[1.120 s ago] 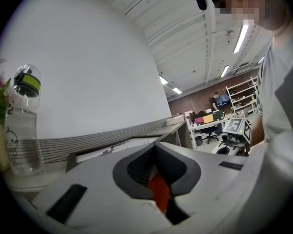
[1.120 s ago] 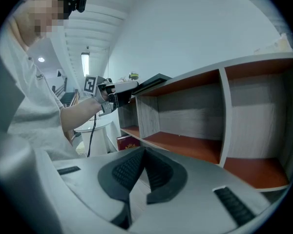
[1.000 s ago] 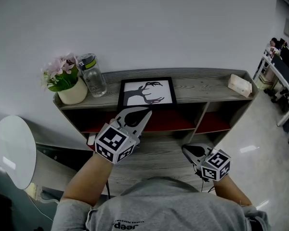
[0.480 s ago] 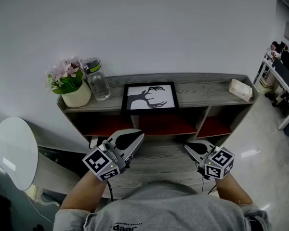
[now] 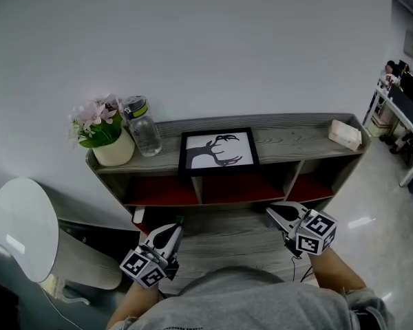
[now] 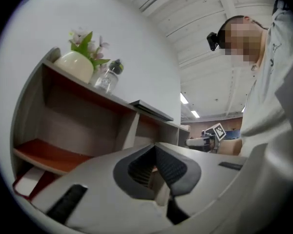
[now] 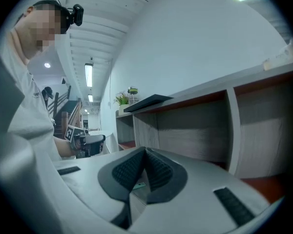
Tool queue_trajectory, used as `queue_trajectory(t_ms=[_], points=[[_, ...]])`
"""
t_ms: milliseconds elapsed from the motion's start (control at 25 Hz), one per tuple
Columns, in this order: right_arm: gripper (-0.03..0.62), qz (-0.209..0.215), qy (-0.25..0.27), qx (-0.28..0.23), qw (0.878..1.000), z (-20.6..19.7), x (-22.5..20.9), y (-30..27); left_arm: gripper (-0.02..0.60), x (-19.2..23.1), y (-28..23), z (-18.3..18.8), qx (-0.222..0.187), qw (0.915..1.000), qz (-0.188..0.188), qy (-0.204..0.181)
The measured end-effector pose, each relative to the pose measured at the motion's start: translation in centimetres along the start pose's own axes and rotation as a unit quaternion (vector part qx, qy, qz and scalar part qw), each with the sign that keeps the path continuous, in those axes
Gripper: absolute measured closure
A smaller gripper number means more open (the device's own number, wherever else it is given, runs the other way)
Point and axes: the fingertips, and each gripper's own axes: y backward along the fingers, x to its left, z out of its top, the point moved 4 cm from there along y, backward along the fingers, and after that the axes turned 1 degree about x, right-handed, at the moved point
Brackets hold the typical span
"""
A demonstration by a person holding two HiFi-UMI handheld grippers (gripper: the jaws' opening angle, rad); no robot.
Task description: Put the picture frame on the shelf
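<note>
Left gripper [image 5: 171, 231]: jaws clenched, pad against pad, with nothing between them in the left gripper view [image 6: 155, 147]. It is held low, close in front of the person's body, towards the left end of the shelf unit.

Right gripper [image 5: 272, 212]: jaws likewise pressed together and empty in its own view [image 7: 145, 150]. It is held higher and closer to the shelf front, near the divider on the right.

Both point roughly level at the open compartments, not at the top board.

Picture frame [image 5: 218, 150]: lies flat and face up on the top board of the shelf [image 5: 289, 130], about mid-length, with its near edge at the front lip. Neither gripper touches it; both are well apart from it.

Direction from the tongs: the frame is up and forward of both, lying between the two in the head view. From the left gripper it is up and to the right [image 6: 151, 109]; from the right gripper, up and to the left [image 7: 149, 101].

Long axis: the frame's longer side runs along the shelf's length, parallel to the front edge.

Nearer hand: the right, by a clear margin.

Neighbours on the top board: water bottle [image 5: 143, 126] and flower pot [image 5: 114, 148] to the left, small box [image 5: 345, 135] at the far right, all clear of the frame.

Judgement: placement looks complete. Any correction would mean reaching upward over the front lip, most easily with the right hand.
</note>
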Motion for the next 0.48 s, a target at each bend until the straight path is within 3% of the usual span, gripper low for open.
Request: queue_trajectory(t_ms=[280, 480], points=[[0.586, 0.011, -0.009, 0.01, 1.0, -2.2, 1.0, -1.6, 0.569, 1.6, 0.2, -2.0, 0.019, 0.999, 0.032, 0.026], [0.586, 0.013, -0.007, 0.013, 1.0, -3.2, 1.6, -2.1, 0.569, 1.5, -0.4, -1.7, 0.018, 0.9992, 0.021, 0.029]])
